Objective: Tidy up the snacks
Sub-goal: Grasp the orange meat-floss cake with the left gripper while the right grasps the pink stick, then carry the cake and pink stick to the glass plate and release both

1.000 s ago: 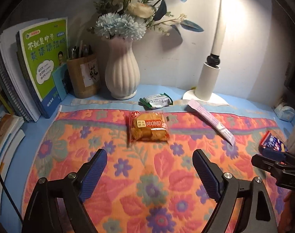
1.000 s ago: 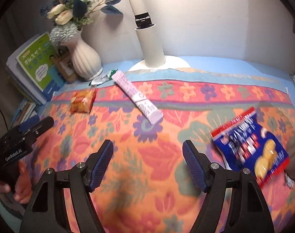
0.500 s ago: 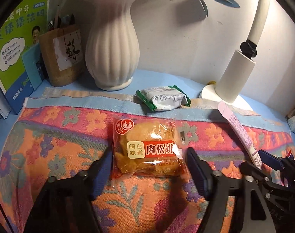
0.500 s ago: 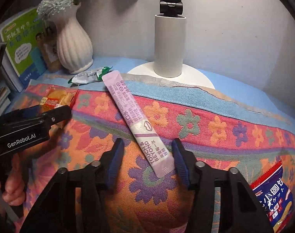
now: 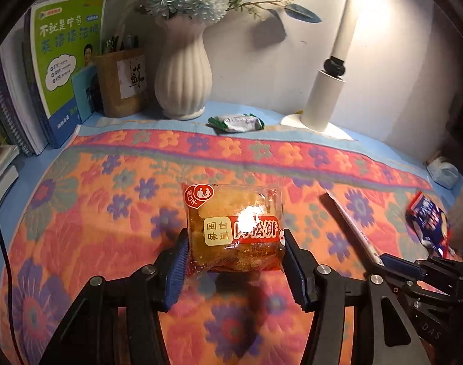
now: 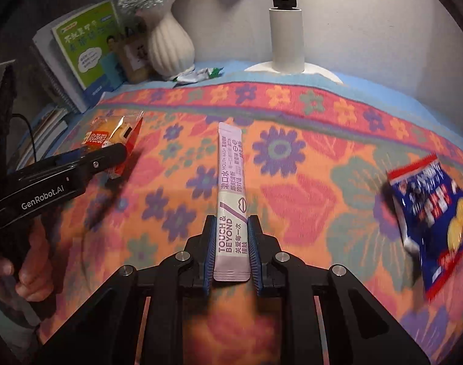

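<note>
An orange pastry pack [image 5: 234, 222] sits between the blue pads of my left gripper [image 5: 233, 252]. Its jaws are closing, and both pads press on the pack's sides, just above the floral cloth [image 5: 109, 182]. The same pack [image 6: 109, 133] and left gripper [image 6: 115, 152] show in the right wrist view. My right gripper [image 6: 231, 243] is shut on the near end of a pale purple sachet [image 6: 229, 167], which points away over the cloth. In the left wrist view the sachet [image 5: 353, 228] runs to the right gripper [image 5: 383, 261].
A blue snack bag [image 6: 429, 206] lies at the cloth's right edge. A small green-and-white packet [image 5: 236, 121] rests by the white vase [image 5: 182, 82]. A lamp base [image 5: 322, 100], a pen holder [image 5: 121, 82] and standing books [image 5: 64, 60] line the back.
Both grippers went forward to the snacks, closed on them and drew back: the left took the pastry pack, the right the purple sachet, which now points straight away.
</note>
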### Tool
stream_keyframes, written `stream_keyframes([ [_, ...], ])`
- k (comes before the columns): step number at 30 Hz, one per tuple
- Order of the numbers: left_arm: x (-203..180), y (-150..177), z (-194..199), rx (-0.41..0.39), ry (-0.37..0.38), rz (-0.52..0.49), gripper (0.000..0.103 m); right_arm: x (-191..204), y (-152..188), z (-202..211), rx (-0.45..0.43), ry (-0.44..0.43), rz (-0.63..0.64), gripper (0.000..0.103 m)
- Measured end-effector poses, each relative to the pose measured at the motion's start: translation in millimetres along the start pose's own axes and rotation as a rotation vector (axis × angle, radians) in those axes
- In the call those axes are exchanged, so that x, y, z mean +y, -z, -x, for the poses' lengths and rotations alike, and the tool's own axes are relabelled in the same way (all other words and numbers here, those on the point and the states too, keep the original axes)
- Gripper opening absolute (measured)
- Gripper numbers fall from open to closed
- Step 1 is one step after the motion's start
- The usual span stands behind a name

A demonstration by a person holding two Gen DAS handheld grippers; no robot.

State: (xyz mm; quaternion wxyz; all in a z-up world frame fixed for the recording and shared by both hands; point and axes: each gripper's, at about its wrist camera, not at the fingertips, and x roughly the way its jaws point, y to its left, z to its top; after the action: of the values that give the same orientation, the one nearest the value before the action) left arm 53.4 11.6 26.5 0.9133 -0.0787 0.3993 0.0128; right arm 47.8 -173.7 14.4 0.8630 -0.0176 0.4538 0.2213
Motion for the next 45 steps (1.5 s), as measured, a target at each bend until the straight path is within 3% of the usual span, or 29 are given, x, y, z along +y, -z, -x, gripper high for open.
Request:
stream_keyframes([
  [4, -11, 41, 33, -0.008, 0.038, 0.015, 0.055, 15, 48, 33, 0.014, -0.034, 0.025, 0.019],
  [7, -19, 59, 47, -0.052, 0.051, 0.011, 0.055, 24, 65, 47, 0.021, -0.034, 0.074, 0.020],
  [11, -16, 65, 50, -0.083, 0.076, 0.020, 0.055, 23, 66, 45, 0.012, -0.038, 0.069, 0.023],
  [14, -1, 64, 49, -0.086, 0.120, 0.085, 0.055, 23, 62, 39, -0.002, -0.047, 0.059, 0.028],
  [18, 12, 66, 48, -0.092, 0.170, 0.162, 0.055, 30, 58, 35, -0.002, -0.050, 0.074, 0.044],
  [20, 10, 66, 49, -0.100, 0.163, 0.157, 0.055, 33, 56, 31, -0.005, -0.031, 0.078, 0.045],
  [25, -4, 66, 52, -0.113, 0.127, 0.079, 0.055, 41, 51, 24, -0.017, 0.047, 0.096, 0.040],
  [30, 4, 65, 49, -0.095, 0.131, 0.109, 0.055, 46, 56, 30, -0.038, 0.066, 0.112, 0.020],
  [40, -9, 68, 55, -0.083, 0.068, 0.057, 0.055, 42, 83, 73, -0.077, -0.024, 0.049, 0.020],
  [45, -29, 78, 77, -0.095, 0.109, 0.030, 0.055, 39, 93, 109, -0.125, -0.042, 0.035, 0.020],
])
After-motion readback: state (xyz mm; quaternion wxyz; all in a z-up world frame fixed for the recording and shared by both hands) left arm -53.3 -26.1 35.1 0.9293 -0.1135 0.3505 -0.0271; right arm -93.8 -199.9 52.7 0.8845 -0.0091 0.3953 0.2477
